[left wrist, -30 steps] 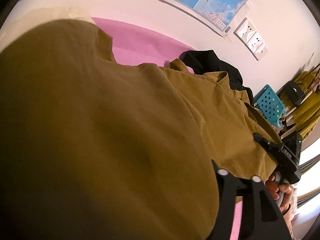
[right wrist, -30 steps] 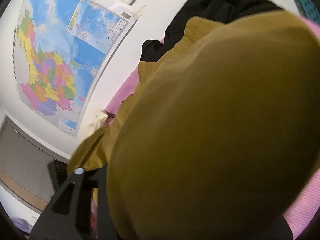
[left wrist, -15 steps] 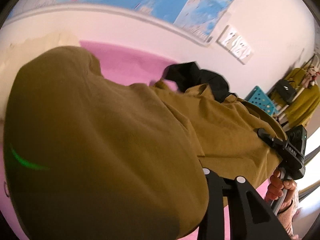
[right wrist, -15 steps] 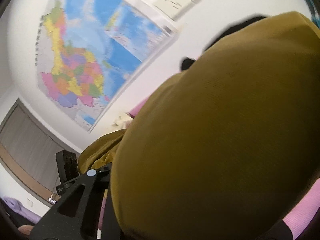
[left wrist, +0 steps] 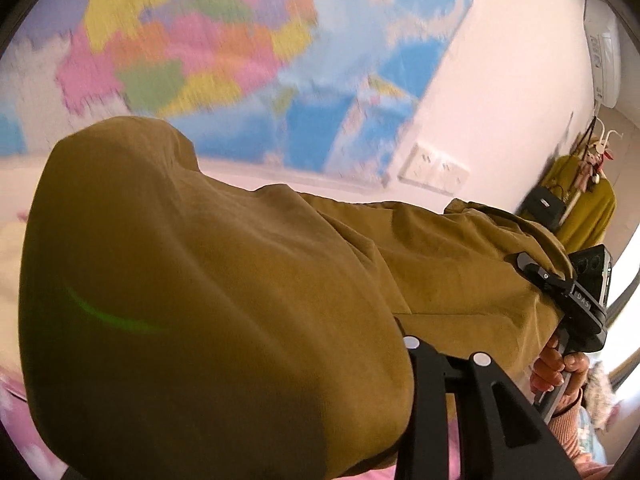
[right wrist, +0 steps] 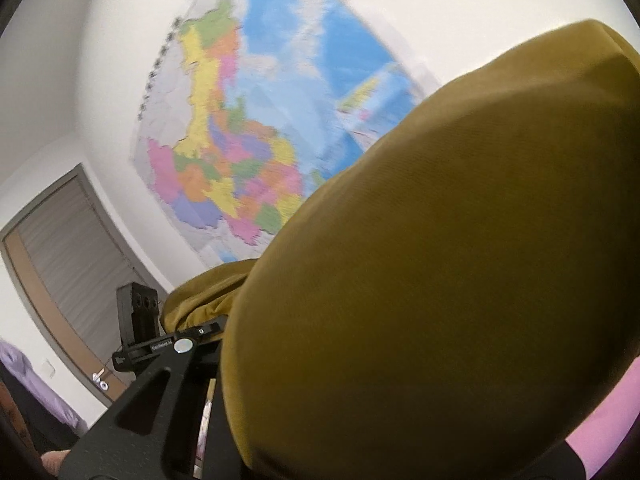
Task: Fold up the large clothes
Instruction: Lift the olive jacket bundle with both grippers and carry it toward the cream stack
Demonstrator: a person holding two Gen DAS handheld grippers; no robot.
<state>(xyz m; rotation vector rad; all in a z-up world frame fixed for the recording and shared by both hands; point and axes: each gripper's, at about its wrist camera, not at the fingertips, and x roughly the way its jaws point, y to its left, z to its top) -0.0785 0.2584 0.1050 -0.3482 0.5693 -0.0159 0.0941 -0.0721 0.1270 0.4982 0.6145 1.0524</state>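
A large mustard-brown garment [left wrist: 224,288] is held up between both grippers and stretches from one to the other. It drapes over my left gripper [left wrist: 404,360] and hides its fingertips. In the right wrist view the same garment [right wrist: 440,280] covers my right gripper [right wrist: 228,364] and fills most of the frame. The right gripper also shows in the left wrist view [left wrist: 560,296], clamped on the garment's far edge, with the person's hand below it. The left gripper shows in the right wrist view [right wrist: 160,344], shut on the garment's other end.
A colourful wall map [left wrist: 224,48] hangs on the white wall, also in the right wrist view [right wrist: 240,140]. Wall sockets [left wrist: 436,168] sit below it. A pink bedsheet [right wrist: 600,420] lies under the garment. A coat rack with a mustard coat [left wrist: 580,208] stands at right. A grey door [right wrist: 68,248] is at left.
Both grippers have risen and tilted upward with the garment. The bed, black clothes and blue basket have dropped out of view; the map now fills the background.
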